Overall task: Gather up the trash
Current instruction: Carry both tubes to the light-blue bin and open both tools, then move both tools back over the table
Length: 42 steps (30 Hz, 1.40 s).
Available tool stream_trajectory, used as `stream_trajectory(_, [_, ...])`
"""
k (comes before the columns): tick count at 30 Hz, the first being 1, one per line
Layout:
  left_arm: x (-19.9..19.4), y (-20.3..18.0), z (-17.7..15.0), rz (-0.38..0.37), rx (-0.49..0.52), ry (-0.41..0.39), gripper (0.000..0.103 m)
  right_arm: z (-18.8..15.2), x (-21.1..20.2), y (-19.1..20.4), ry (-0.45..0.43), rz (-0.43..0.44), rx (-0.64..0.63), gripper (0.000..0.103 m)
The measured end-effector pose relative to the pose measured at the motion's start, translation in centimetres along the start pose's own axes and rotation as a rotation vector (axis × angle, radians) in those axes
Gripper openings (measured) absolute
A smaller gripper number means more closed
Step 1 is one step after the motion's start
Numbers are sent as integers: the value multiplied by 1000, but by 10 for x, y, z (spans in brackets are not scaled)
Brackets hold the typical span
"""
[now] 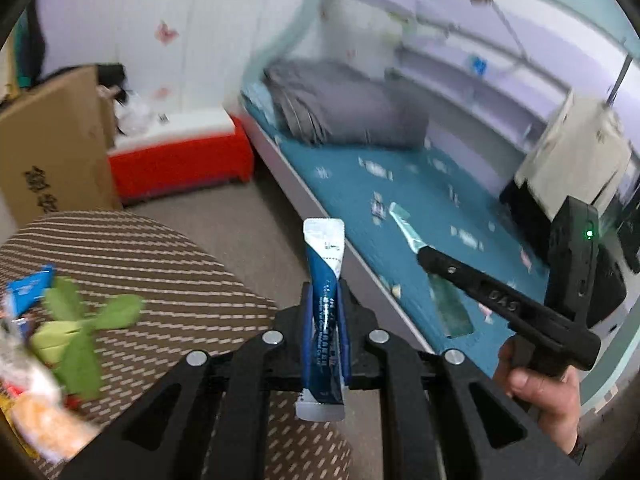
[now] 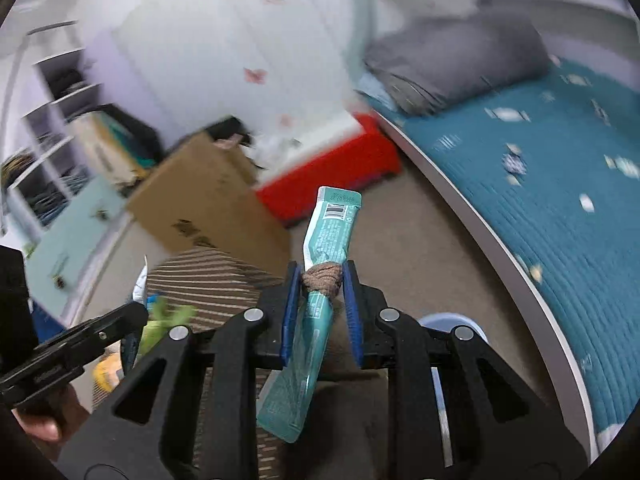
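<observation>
My left gripper (image 1: 325,300) is shut on a dark blue and white sachet wrapper (image 1: 325,256), which stands up between the blue pads above the edge of a striped round table (image 1: 168,276). My right gripper (image 2: 320,280) is shut on a teal wrapper (image 2: 330,220) with a brown hair tie (image 2: 322,280) wound round it. The right gripper also shows in the left wrist view (image 1: 424,254), over the bed, with the teal wrapper (image 1: 404,226) sticking out. The left gripper's side shows in the right wrist view (image 2: 132,316). More litter (image 1: 52,320) lies on the table: green leaf shapes, a blue packet, an orange item.
A bed with a teal sheet (image 1: 400,208) and a grey folded quilt (image 1: 340,104) fills the right. A cardboard box (image 1: 52,152) and a red and white bench (image 1: 180,156) stand by the wall. A pale blue bin rim (image 2: 452,322) shows below my right gripper. Shelves (image 2: 52,128) stand at left.
</observation>
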<state>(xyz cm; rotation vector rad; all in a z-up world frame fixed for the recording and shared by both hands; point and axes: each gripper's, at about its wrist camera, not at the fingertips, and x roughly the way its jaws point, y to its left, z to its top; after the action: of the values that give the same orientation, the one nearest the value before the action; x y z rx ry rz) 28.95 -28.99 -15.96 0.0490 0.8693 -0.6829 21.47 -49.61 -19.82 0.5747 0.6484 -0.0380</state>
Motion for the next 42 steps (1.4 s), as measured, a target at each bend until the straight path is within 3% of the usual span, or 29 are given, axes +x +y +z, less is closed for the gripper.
stream_trajectory(5, [92,-18,1,-10,8,176,11,-10,50,-44,95,-56,88,22])
stream_trajectory(12, [161,-23,-2,23,61,327,13,-17,90,-77,160,-65,153,22])
stream_trajectory(14, [179,-21,-1,41,76,365,21,-18,96,-84,168,-67,166,24])
stream_trajectory(16, [187,-15,-1,46,76,386,65,-20,103,-92,183,-71,192,29])
stream_trajectory(17, [187,-13,-1,63,77,375,72,-21,106,-97,193,-72,203,53])
stream_trajectory(18, [184,-12,-1,79,79,352,76,-23,107,-101,198,-83,215,66])
stream_trajectory(21, [172,-12,-4,84,88,324,80,-31,106,-109,204,-95,226,71])
stream_trajectory(23, [161,-13,-5,109,90,298,86,-36,102,-112,203,-109,240,85])
stream_trajectory(26, [145,-16,-5,111,100,252,88,-40,90,-108,192,-129,236,95])
stream_trajectory(33, [92,-20,-8,118,132,128,91,-44,54,-84,142,-136,216,97])
stream_trajectory(42, [19,-10,-10,131,122,-22,93,-28,3,-18,28,-83,117,97])
